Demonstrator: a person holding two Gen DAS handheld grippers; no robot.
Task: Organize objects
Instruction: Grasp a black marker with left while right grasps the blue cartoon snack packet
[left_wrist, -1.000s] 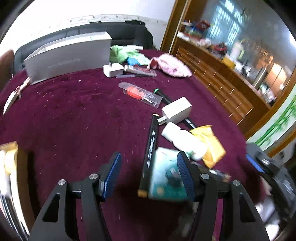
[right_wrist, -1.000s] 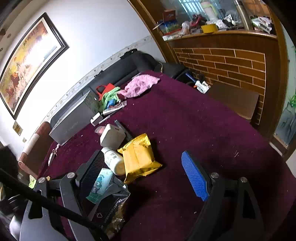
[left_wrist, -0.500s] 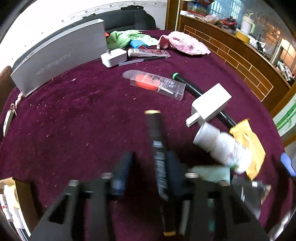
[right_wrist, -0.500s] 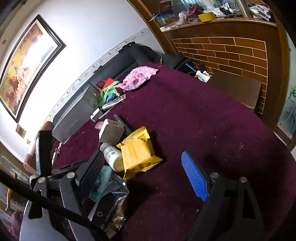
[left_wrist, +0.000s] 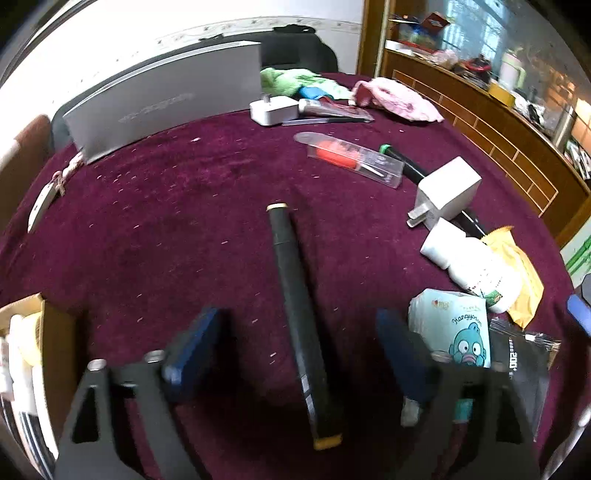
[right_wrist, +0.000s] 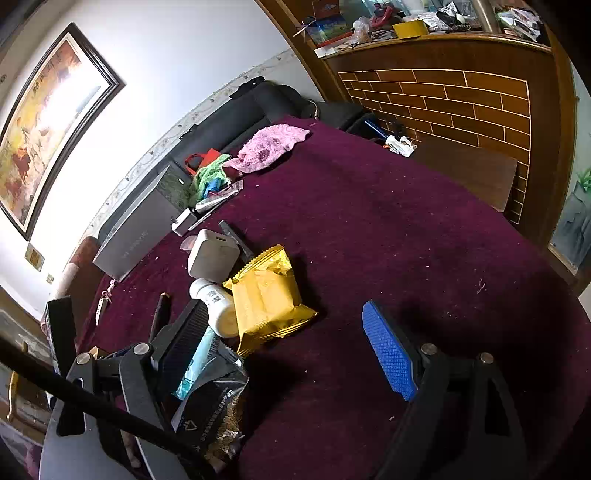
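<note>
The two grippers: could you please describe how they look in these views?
Both are alike. The left gripper and the right gripper have black angular fingers with triangular cut-outs and silver bolt heads, and ribbed blue pads at the tips. No cables or sleeves show.

On the table (left_wrist: 155, 229), a long pen (left_wrist: 295, 306) is laid near the front edge, centrally. To its right, a charger (left_wrist: 448, 190), a bottle (left_wrist: 469, 266) and packets (left_wrist: 452, 328) are clustered. A flat box (left_wrist: 166, 99) is stood along the far edge.
</note>
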